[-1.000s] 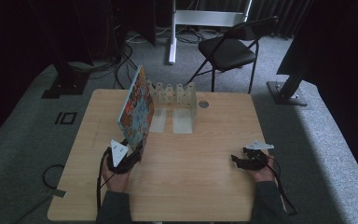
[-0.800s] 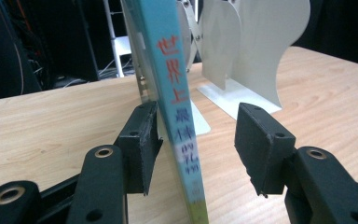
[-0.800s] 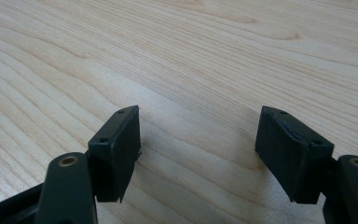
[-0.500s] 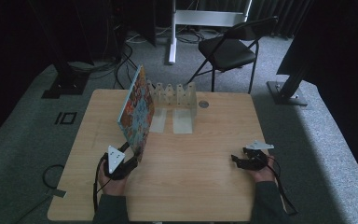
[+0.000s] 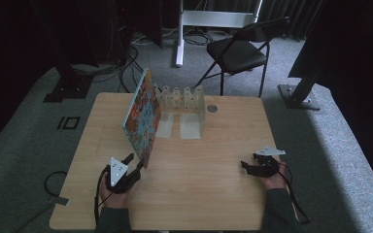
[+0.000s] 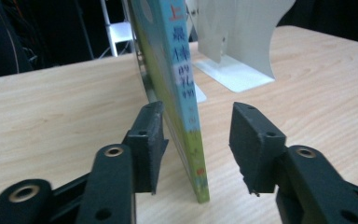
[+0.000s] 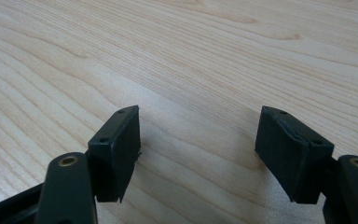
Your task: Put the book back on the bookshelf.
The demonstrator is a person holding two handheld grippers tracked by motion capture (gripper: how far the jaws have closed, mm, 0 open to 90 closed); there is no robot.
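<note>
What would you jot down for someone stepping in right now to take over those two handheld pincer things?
Left gripper: jaws have just been closing around the near edge of the thin colourful picture book; one jaw is at the cover, the other still apart, so no grip yet.
Right gripper: open, nothing between its jaws, over the light wooden table.
The book stands on edge, tilted, just left of the white metal book rack.
Done: the left gripper is lined up on the book.
Left: grip the book, probably move it to the rack.
</note>
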